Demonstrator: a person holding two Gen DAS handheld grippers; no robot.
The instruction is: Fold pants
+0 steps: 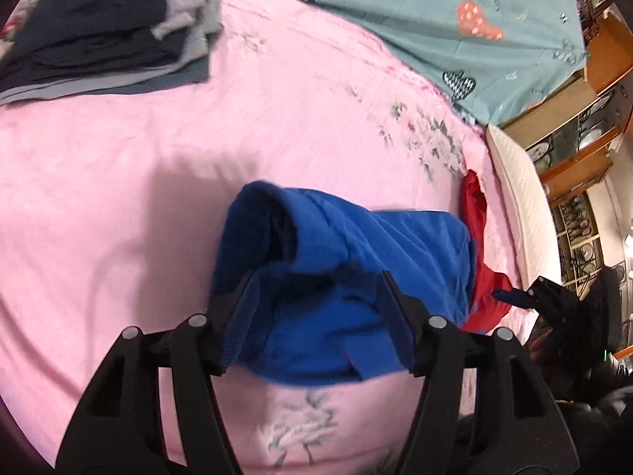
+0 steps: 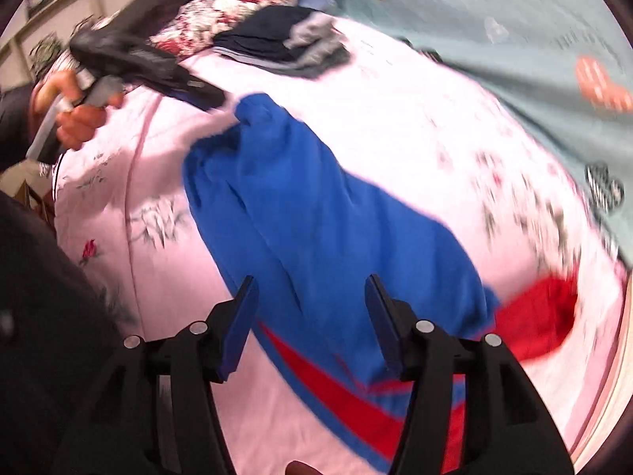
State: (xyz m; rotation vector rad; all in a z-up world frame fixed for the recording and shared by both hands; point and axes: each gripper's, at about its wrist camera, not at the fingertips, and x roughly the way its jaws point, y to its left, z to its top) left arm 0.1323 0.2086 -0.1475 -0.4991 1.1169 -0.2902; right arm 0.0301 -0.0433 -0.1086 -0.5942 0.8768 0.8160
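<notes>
Blue pants (image 2: 316,213) lie lengthwise across the pink floral bedspread (image 1: 118,182), one end bunched between the wide-spread fingers of the left gripper (image 1: 316,297) (a firm grip I cannot confirm). The right gripper (image 2: 310,293) hovers open over the red-striped end, holding nothing. The fold looks barely begun; next, that end needs pinching, with folded dark clothes (image 1: 99,39) far left and wooden shelving (image 1: 585,150) right.

Both wrist views close above pants (image 1: 356,245)

Blue, red-striped pants (image 2: 316,213), rumpled on bedspread
</notes>
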